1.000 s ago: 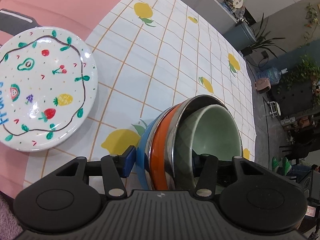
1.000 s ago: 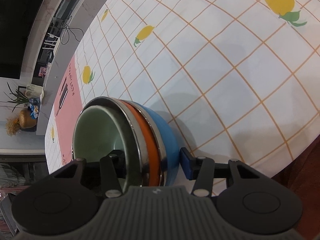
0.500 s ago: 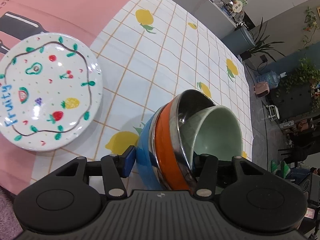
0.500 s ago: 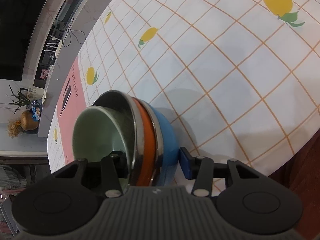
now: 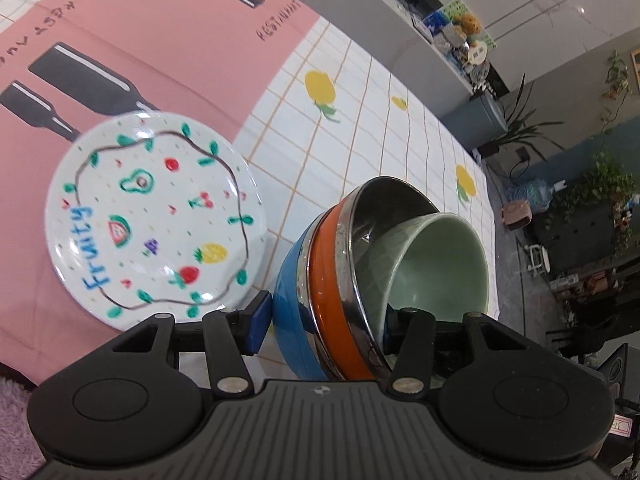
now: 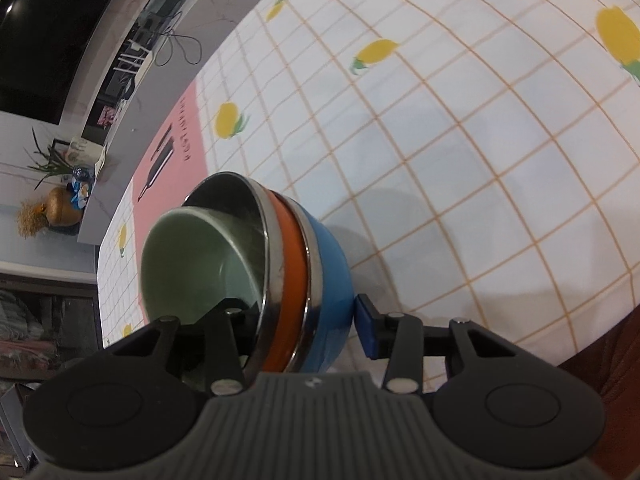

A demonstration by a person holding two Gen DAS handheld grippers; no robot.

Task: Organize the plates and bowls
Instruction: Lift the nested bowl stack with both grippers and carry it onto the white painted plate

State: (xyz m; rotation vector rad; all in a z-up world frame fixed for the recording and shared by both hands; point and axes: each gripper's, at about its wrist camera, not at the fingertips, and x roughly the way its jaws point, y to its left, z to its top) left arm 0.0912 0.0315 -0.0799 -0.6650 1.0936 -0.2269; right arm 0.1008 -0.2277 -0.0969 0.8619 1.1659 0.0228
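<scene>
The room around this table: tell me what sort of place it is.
Probably a lived-in home or studio room, not a lab. A lemon-print tablecloth covers the table, potted plants stand along the far wall, and a shelf holds soft toys and packages.

**Room around the table, quick rundown**

Table's got a white checked cloth (image 6: 460,128) with yellow lemon prints, plus a pink placemat (image 5: 152,40) with black bottle shapes. Grey counter (image 5: 436,60) runs behind, cluttered with small packets. Leafy potted plants (image 5: 600,184) by a dark wall, shiny grey floor, water jug (image 5: 532,194). Dark TV screen (image 6: 60,28) and a golden vase (image 6: 60,208) opposite.
</scene>
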